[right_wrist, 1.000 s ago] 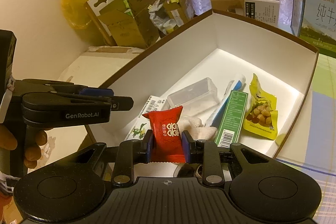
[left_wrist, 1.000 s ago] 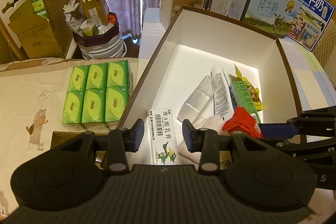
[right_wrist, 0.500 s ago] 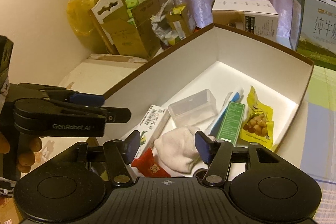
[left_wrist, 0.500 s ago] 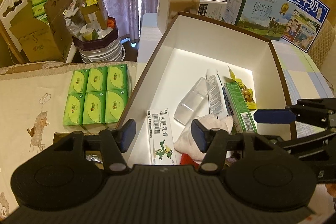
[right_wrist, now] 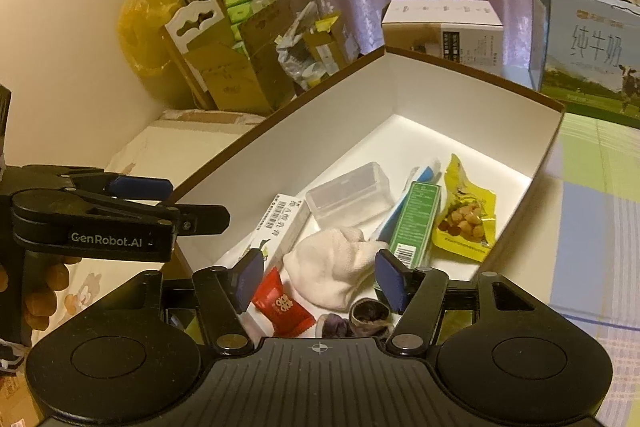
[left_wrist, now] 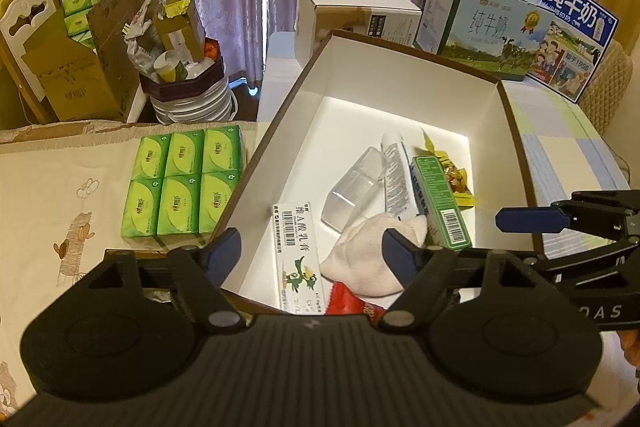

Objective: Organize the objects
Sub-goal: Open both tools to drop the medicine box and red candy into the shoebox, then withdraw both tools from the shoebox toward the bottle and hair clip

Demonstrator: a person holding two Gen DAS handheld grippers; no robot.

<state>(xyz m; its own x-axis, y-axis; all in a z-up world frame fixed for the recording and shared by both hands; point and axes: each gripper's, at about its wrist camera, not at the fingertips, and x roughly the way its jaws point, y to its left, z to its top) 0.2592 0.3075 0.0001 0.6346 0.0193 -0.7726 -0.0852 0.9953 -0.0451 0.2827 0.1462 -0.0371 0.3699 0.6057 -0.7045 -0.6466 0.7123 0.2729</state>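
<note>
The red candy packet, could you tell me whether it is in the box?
In: the red candy packet lies on the box floor, beside the white sock.

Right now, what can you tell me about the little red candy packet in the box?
The red candy packet is a small shiny wrapper with white round marks printed on it and crimped ends. It lies flat, tilted, in the near corner of the white box, beside the white sock and the long white carton. The open right claw hovers above it, not gripping.

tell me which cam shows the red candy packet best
The right wrist view: the red candy packet lies whole in the white box, beside the white sock. The left wrist view shows only a sliver above the gripper body.
</note>
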